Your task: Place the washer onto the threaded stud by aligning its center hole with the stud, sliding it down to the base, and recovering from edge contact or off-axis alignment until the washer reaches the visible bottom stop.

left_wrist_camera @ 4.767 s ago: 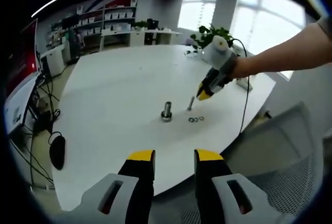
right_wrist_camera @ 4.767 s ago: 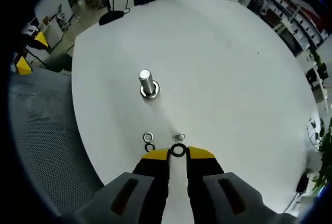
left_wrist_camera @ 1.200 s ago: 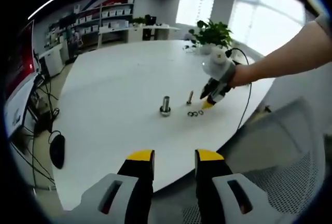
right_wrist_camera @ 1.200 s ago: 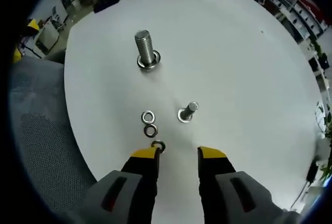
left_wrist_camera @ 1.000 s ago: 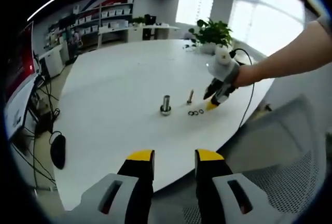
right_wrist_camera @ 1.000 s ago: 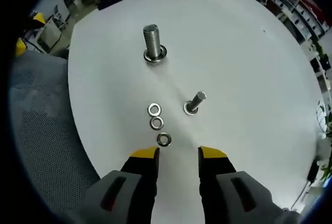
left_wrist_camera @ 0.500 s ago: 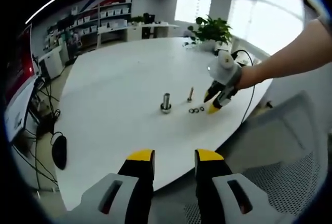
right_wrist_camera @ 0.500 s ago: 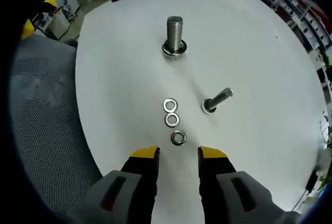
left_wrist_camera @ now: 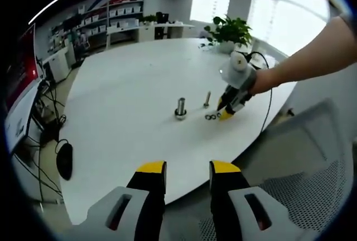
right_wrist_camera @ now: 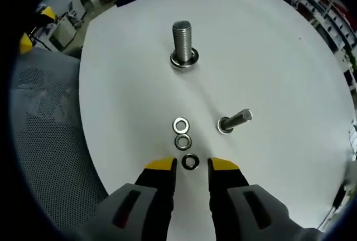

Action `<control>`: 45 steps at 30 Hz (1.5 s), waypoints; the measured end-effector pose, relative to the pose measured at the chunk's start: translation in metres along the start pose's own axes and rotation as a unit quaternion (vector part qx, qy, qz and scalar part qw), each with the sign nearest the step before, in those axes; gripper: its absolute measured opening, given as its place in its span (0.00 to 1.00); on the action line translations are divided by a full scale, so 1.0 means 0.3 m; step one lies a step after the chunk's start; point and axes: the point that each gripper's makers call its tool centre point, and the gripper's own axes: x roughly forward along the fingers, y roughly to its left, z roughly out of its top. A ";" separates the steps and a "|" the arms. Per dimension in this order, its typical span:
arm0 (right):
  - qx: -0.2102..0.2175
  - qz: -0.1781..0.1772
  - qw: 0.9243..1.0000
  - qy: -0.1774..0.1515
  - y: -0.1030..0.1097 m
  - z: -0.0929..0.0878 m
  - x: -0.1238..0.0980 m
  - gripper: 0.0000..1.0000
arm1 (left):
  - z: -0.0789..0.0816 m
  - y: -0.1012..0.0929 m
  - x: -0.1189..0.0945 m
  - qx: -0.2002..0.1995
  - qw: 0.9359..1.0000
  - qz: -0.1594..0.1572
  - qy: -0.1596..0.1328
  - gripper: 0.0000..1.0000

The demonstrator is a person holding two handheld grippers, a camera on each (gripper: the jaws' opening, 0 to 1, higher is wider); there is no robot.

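Straddling the nearest washer (right_wrist_camera: 190, 161) of three on the tabletop (right_wrist_camera: 268, 57), the right gripper (right_wrist_camera: 190, 166) has its jaws open. The left gripper (left_wrist_camera: 187, 168) hangs back, jaws parted and empty

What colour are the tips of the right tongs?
Yellow tips on the right tongs, over black; clearest in the right gripper view.

Three washers (right_wrist_camera: 181, 124) lie in a short row at lower centre of the right gripper view (the nearest sits between the yellow jaw tips). Two threaded studs: a thick stud (right_wrist_camera: 183, 44) at upper centre and a thin stud (right_wrist_camera: 234, 121) right of centre. One white table (right_wrist_camera: 279, 73) bears them all.
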 end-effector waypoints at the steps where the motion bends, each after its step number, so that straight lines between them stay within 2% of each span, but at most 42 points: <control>1: -0.005 0.002 1.000 -0.001 0.000 -0.001 -0.001 0.24 | 0.000 -0.001 0.000 0.000 1.000 0.000 0.000 0.29; 6: -0.030 0.009 0.999 0.003 0.002 -0.005 -0.002 0.23 | -0.004 -0.005 0.002 0.002 1.000 -0.002 0.004 0.29; 11: -0.071 0.013 0.997 0.039 0.006 -0.005 0.006 0.18 | -0.005 -0.001 0.002 -0.005 1.000 -0.002 0.003 0.29; 13: -0.079 0.015 0.996 0.040 0.016 -0.003 0.001 0.17 | -0.006 -0.003 0.004 -0.001 1.000 -0.003 0.006 0.29; 18: -0.074 0.021 0.996 0.042 0.008 -0.004 0.003 0.15 | -0.007 -0.004 0.003 -0.002 1.000 -0.003 0.006 0.29; 21: -0.086 0.013 0.994 0.061 0.014 -0.001 0.005 0.15 | -0.005 -0.003 0.003 -0.004 1.000 -0.003 0.005 0.28; 26: -0.075 -0.001 0.992 0.102 0.009 -0.001 0.013 0.15 | -0.004 -0.005 0.004 -0.001 1.000 -0.004 0.005 0.28; 29: -0.060 -0.011 0.992 0.112 0.009 0.000 0.013 0.15 | -0.002 0.000 0.003 -0.006 1.000 -0.003 0.003 0.28; 35: -0.063 -0.006 0.993 0.104 0.010 -0.004 0.005 0.15 | -0.002 -0.001 0.002 -0.004 1.000 -0.001 0.004 0.28; 43: -0.056 -0.030 0.994 0.085 0.017 -0.006 0.001 0.15 | 0.001 0.003 -0.002 -0.006 1.000 0.002 -0.001 0.28; 45: -0.040 -0.030 0.996 0.075 0.009 -0.006 0.004 0.15 | 0.002 0.004 -0.003 -0.007 1.000 0.002 -0.003 0.28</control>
